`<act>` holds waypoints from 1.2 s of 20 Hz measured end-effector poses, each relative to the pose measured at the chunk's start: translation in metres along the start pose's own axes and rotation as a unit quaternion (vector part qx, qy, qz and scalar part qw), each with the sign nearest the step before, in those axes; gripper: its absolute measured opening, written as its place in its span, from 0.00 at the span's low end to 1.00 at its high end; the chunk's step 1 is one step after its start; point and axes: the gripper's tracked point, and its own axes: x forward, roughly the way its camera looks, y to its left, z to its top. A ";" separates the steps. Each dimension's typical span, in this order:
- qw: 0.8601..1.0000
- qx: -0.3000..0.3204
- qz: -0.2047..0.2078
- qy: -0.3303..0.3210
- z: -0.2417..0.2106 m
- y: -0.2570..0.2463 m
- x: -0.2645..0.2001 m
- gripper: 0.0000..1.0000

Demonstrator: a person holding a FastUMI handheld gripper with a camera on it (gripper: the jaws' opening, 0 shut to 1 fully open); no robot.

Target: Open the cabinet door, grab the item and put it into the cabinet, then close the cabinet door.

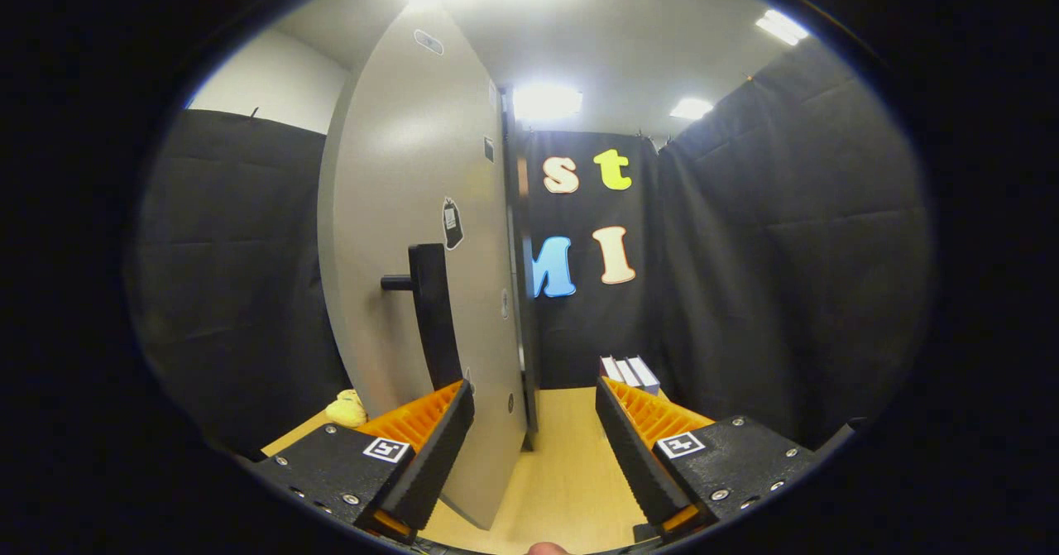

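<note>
The fingers (pixel 534 402) are released, the door (pixel 414 274) edge between them. Handle (pixel 432 315) at 11 o'clock, box (pixel 630 373) at 1, yellow toy (pixel 347 409) at 9.

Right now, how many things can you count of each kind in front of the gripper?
Cabinet door: 1
Black door handle: 1
Yellow soft toy: 1
Small box: 1
Open gripper, its fingers on either side of the door's edge: 1
Total: 5
</note>
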 end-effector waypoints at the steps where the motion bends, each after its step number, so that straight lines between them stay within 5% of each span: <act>1: 1.000 0.002 0.004 0.000 -0.004 0.007 0.001 0.93; 16: 0.999 0.018 0.039 0.018 -0.027 0.175 0.047 0.94; 24: 0.999 0.019 0.035 0.018 -0.041 0.215 0.048 0.94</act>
